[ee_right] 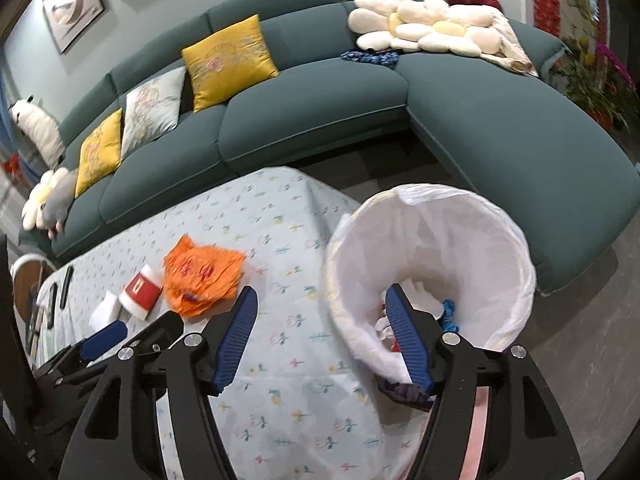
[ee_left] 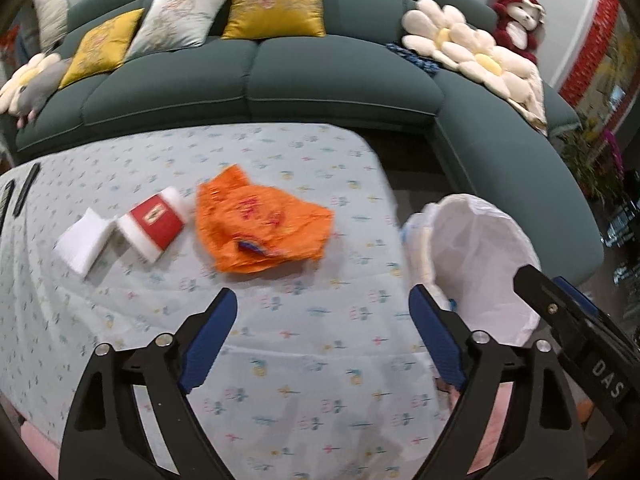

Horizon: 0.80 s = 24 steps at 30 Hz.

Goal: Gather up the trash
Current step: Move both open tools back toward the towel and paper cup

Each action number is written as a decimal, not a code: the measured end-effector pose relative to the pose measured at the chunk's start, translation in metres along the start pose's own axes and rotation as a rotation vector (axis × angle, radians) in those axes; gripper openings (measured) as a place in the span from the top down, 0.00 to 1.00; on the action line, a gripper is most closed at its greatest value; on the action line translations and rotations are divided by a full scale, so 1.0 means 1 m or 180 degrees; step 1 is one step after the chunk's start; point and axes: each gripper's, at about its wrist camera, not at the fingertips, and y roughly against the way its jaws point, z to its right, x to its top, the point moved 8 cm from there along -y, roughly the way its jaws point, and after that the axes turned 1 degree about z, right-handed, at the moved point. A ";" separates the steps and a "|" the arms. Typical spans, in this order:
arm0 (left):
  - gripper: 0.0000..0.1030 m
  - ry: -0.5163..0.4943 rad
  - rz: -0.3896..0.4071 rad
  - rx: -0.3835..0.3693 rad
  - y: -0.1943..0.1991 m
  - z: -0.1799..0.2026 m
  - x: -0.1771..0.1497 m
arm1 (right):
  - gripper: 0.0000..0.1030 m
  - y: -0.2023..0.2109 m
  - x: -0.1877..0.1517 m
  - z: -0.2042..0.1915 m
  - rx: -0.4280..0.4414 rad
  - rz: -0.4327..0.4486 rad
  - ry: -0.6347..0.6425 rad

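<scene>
On the flowered tablecloth (ee_left: 280, 380) lie a crumpled orange plastic bag (ee_left: 260, 228), a red-and-white paper cup (ee_left: 154, 224) on its side and a white tissue (ee_left: 84, 240). My left gripper (ee_left: 322, 340) hovers open in front of them, with nothing between its blue pads. Off the table's right end stands a bin with a white liner (ee_right: 460, 248), holding white, blue and red scraps (ee_right: 444, 312). My right gripper (ee_right: 320, 296) is open and empty, its right finger over the bin's mouth. The orange bag (ee_right: 204, 276) and cup (ee_right: 142, 290) lie to its left.
A dark green corner sofa (ee_left: 340, 76) with yellow and pale cushions and plush toys wraps behind the table. Dark remote controls (ee_right: 66, 280) lie near the table's far left end, beside a round side table (ee_right: 26, 284). Grey floor (ee_right: 580, 340) surrounds the bin.
</scene>
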 end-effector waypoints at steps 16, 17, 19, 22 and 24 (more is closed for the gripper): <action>0.18 0.0658 -0.0098 0.0274 0.001 -0.127 -0.028 | 0.34 -0.021 -0.035 -0.076 0.0112 -0.0241 0.0297; 0.18 0.0705 -0.0104 0.0285 0.001 -0.135 -0.030 | 0.34 -0.024 -0.037 -0.081 0.0125 -0.0269 0.0294; 0.18 0.0772 -0.0117 0.0310 0.000 -0.147 -0.034 | 0.34 -0.027 -0.040 -0.087 0.0134 -0.0298 0.0304; 0.18 0.0881 -0.0137 0.0360 -0.003 -0.171 -0.039 | 0.34 -0.033 -0.046 -0.104 0.0149 -0.0336 0.0388; 0.18 0.0938 -0.0146 0.0375 -0.004 -0.184 -0.041 | 0.34 -0.038 -0.049 -0.116 0.0157 -0.0361 0.0457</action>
